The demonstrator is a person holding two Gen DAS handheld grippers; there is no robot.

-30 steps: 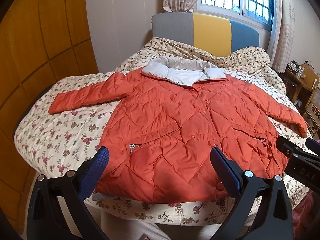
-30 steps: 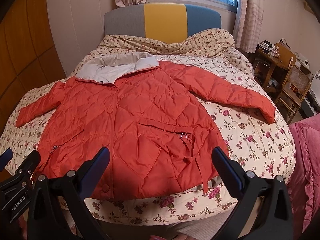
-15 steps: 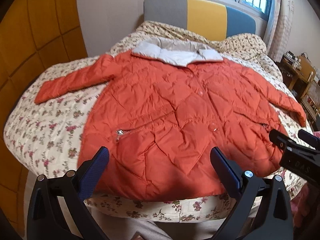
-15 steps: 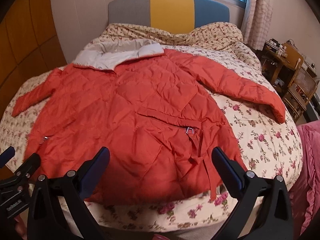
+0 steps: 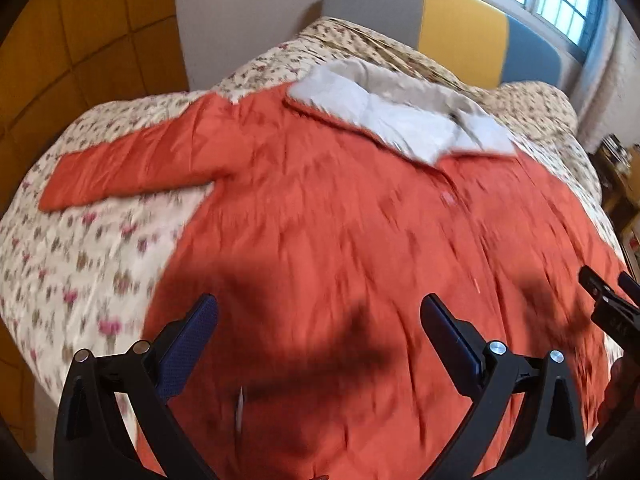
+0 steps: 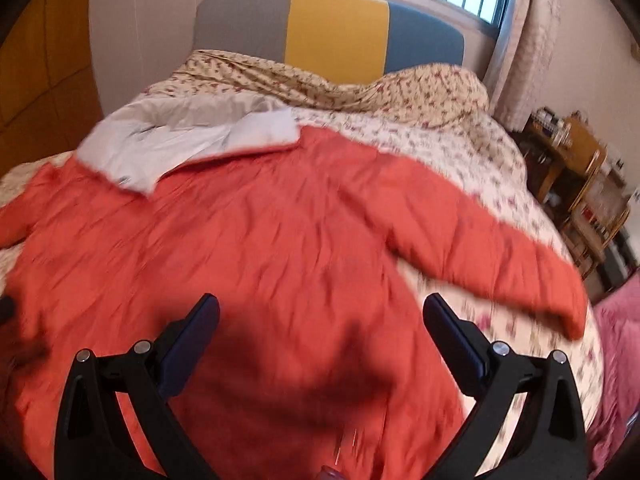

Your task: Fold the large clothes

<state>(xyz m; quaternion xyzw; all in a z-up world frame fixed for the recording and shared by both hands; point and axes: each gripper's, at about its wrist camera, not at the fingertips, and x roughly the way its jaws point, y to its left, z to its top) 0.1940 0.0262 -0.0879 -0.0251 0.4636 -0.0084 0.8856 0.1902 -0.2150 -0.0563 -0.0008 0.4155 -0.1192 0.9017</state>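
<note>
We saw an orange jacket (image 5: 340,240) lying spread flat, front up, on the flowered bedspread (image 5: 80,248), its grey collar (image 5: 400,120) at the far end and sleeves out left and right. Our left gripper (image 5: 320,320) and right gripper (image 6: 322,320) hung over its near part, jaws wide apart, holding nothing.

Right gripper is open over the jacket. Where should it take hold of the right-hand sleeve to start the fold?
Grip the sleeve near its cuff, coming from the bed's right edge. It lies flat and stretched out, away from the jacket body, so the right gripper can probably pinch the free end and carry it inward.
</note>
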